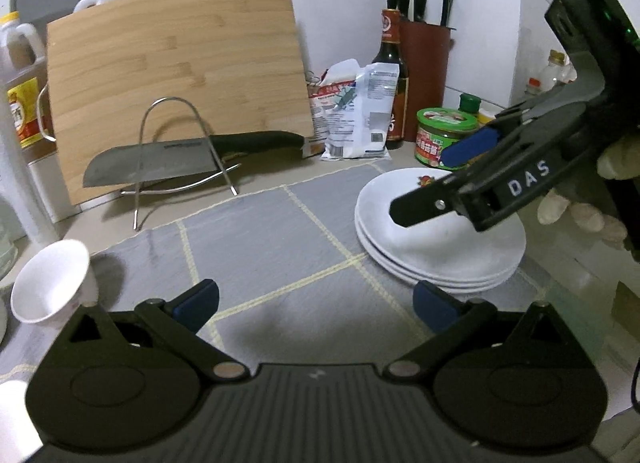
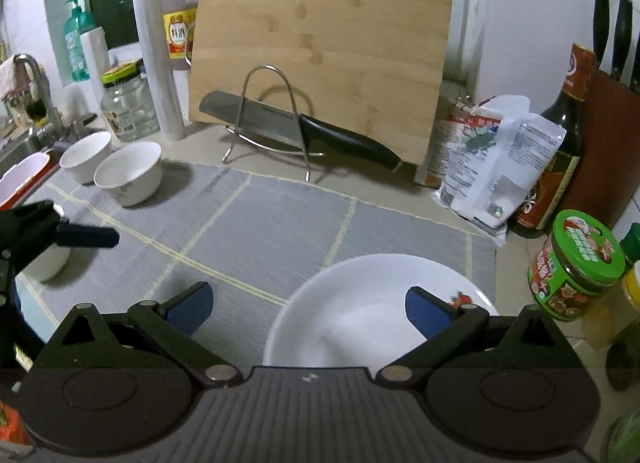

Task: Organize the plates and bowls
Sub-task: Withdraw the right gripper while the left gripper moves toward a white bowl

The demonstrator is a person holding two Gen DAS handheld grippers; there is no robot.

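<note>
Here, both grippers' ribbed blue fingers (image 1: 198, 303) wide apart, empty; glossy round plates (image 1: 440, 247) stacked on woven mat (image 1: 260, 247).

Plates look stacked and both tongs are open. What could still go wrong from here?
The right tongs hang open just above the plate stack; pulling back carelessly could nudge the top plate.

The stack sits near the mat's edge beside the green-lidded jar, so a push might knock the jar.

The left tongs are beside a bowl that could tip.

both grippers are black with blue pads and round silver screws. the right gripper (image 1: 460, 179) has white letters "das". a pale glove (image 1: 580, 215) covers the hand.
</note>
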